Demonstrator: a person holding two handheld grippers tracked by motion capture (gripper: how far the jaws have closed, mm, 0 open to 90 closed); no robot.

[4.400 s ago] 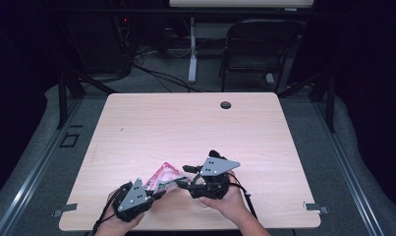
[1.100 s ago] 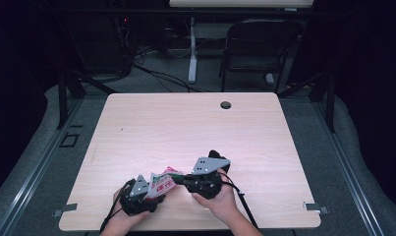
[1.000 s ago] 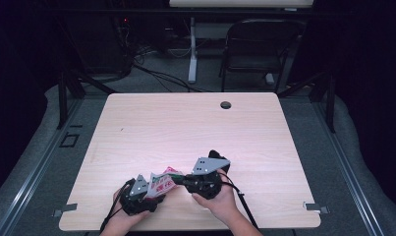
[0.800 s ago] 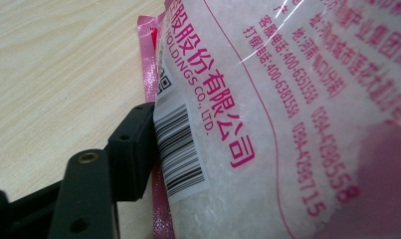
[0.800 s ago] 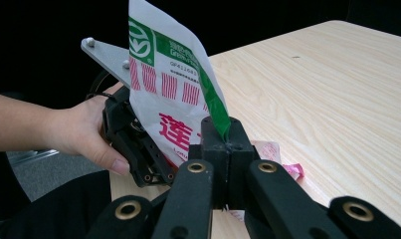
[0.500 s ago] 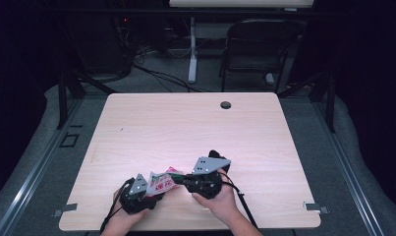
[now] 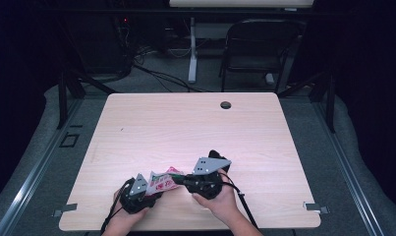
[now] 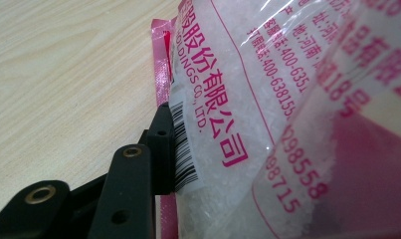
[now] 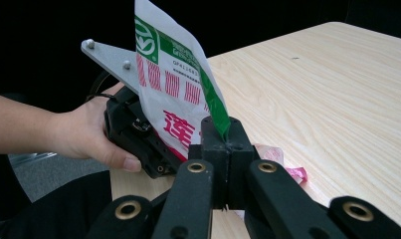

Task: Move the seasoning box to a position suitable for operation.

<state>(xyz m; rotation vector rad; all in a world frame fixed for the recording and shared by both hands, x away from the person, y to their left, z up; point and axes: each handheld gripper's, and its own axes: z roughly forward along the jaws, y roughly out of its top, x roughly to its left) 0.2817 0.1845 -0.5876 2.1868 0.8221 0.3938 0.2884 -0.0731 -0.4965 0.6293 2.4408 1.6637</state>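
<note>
Pale woodgrain table (image 7: 195, 123) under my crinkly printed plastic packet (image 7: 162, 181), near its front edge: my right gripper (image 9: 227, 144) pinches its green edge, left gripper (image 8: 163, 149) clamps its barcoded side. Nothing has shifted since half a second ago.

I count one table (image 7: 195, 123) with one round hole (image 7: 225, 104) in it. There are two grippers, the left gripper (image 7: 136, 189) and the right gripper (image 7: 205, 177), and one plastic bag (image 7: 162, 181) between their jaws. One chair (image 7: 257, 49) stands behind.
</note>
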